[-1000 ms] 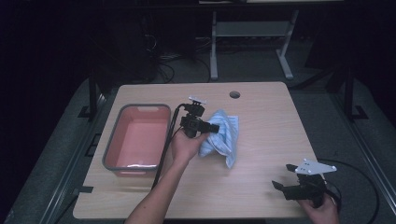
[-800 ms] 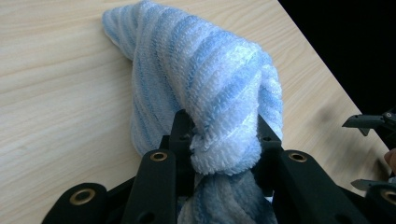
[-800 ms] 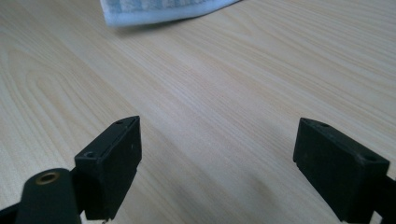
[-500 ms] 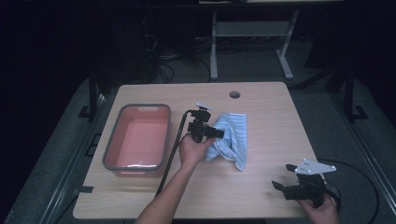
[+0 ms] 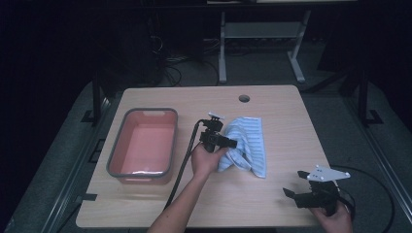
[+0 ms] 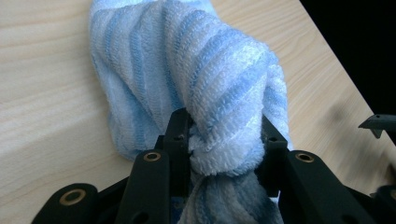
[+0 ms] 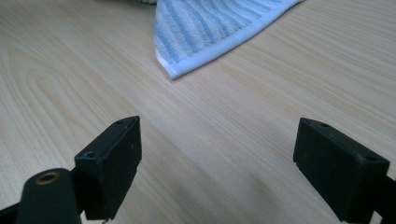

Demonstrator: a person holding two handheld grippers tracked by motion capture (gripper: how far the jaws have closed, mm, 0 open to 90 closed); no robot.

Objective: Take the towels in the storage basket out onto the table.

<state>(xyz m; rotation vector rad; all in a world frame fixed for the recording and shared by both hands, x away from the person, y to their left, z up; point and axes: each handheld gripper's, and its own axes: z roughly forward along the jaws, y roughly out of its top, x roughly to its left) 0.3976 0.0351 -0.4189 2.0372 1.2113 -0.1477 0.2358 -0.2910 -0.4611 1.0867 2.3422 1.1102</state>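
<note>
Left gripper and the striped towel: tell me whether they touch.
Touching. In the left gripper view, the left gripper has both jaws pressed against a bunched fold of the striped towel, though they have just been opening.

A towel point(image 5: 248, 144) striped light blue and white is being shown on a pale wood-grain surface point(image 5: 272, 204), beside a pink tub point(image 5: 145, 143) rimmed in grey; black jaws.

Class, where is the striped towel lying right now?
In the high view, the towel lies mid-table, right of the red tub, one end bunched in the left gripper.

Wooden table point(image 5: 272, 204): pink tub point(image 5: 143, 145) left, striped towel point(image 5: 250, 145) centre.
</note>
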